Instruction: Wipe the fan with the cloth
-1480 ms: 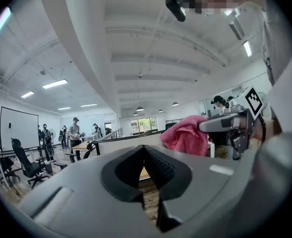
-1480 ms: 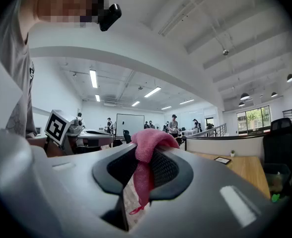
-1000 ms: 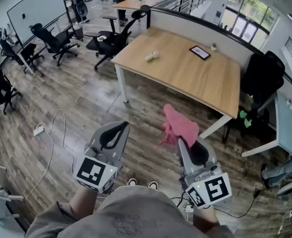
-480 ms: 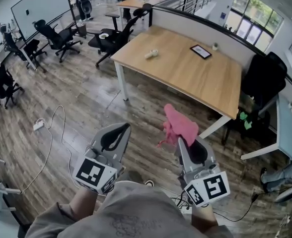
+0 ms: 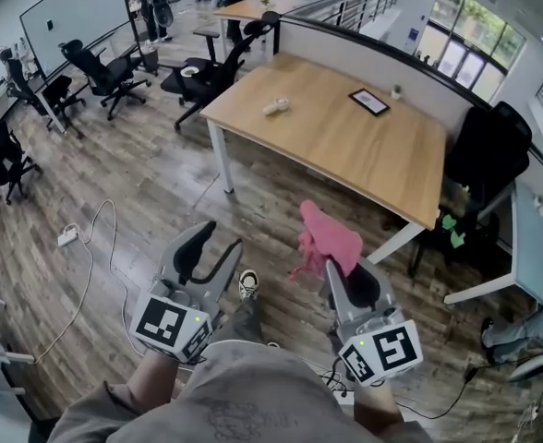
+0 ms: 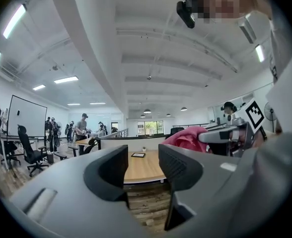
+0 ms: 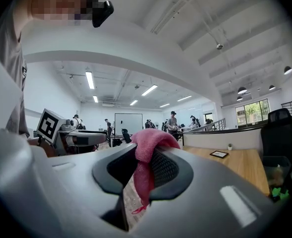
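Bunching pink cloth, crumpled, tail hanging, clamped by right gripper

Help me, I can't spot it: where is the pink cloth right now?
In the head view the pink cloth is pinched in the right gripper, lower right of centre, in front of the wooden table.

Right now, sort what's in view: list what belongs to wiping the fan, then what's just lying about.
Job: pink cloth; right gripper, shut on it; left gripper, jaws just opened, empty.
Lying about: wooden table; black frame; power strip; office chairs.
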### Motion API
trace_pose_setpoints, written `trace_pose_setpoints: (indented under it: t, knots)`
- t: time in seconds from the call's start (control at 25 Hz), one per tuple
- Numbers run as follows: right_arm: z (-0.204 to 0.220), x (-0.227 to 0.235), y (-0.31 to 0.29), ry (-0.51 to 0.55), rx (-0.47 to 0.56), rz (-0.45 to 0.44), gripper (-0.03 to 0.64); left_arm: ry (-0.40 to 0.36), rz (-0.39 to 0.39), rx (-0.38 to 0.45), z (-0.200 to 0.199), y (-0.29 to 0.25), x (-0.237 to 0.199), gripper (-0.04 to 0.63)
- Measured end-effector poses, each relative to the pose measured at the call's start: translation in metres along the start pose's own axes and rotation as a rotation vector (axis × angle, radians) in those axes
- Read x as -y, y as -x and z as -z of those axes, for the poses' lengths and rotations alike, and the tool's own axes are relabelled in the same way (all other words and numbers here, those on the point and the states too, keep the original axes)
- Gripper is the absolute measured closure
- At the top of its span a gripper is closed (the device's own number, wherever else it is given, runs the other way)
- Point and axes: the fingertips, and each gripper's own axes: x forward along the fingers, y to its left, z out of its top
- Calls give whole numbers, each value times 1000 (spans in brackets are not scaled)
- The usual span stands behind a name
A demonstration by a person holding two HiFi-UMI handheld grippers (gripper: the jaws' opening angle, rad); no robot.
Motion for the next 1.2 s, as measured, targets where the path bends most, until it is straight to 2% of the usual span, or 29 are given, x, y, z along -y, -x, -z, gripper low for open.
trace_pose_setpoints:
  t: [0.52, 0.92, 1.2]
  knots:
    - [3, 57, -86, 2, -31, 17, 540, 1, 29, -41, 16, -91, -54, 400]
    - [-5, 111, -206, -4, -80, 46, 540, 6, 59, -72, 17, -194, -141, 400]
    - [-14, 149, -304, -6, -92, 69, 540, -59, 77, -129, 21, -274, -209, 400]
